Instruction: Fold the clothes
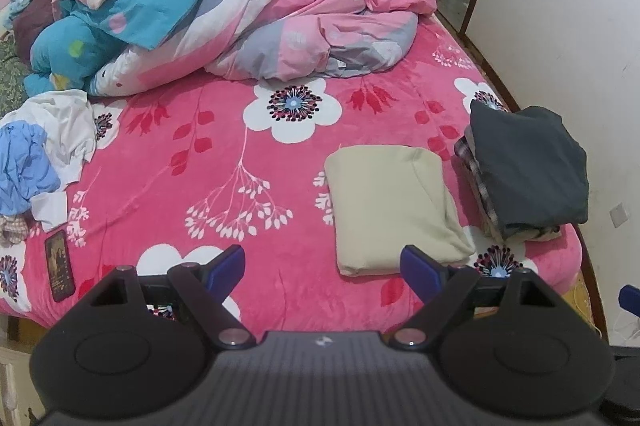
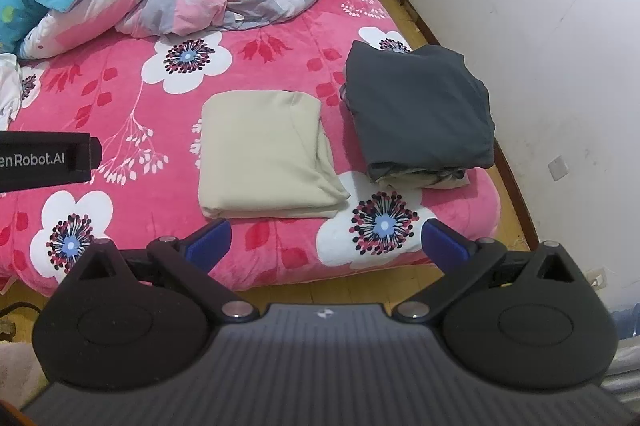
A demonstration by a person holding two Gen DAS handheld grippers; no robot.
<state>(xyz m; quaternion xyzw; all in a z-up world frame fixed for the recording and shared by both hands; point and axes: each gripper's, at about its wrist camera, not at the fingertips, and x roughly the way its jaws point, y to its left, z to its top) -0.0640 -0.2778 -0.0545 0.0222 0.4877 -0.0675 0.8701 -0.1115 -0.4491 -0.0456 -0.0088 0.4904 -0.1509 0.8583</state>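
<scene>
From the left wrist, the left gripper (image 1: 322, 262) hangs with jaws apart and empty by the folded beige garment (image 1: 394, 208), while from the right wrist the right gripper (image 2: 326, 240), likewise spread empty, would best pinch its near edge squarely to stack it on the dark grey folded pile (image 2: 418, 114).

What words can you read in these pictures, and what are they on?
"enRobot.AI": white letters on the side of the left gripper, cut off at the right wrist picture's edge, so the word's start is missing.
Small white logo mark on each gripper's body: a symbol, no letters.
Phone screen: a picture, any writing too small to read.
Blanket and folded clothes: no writing to be seen.
</scene>
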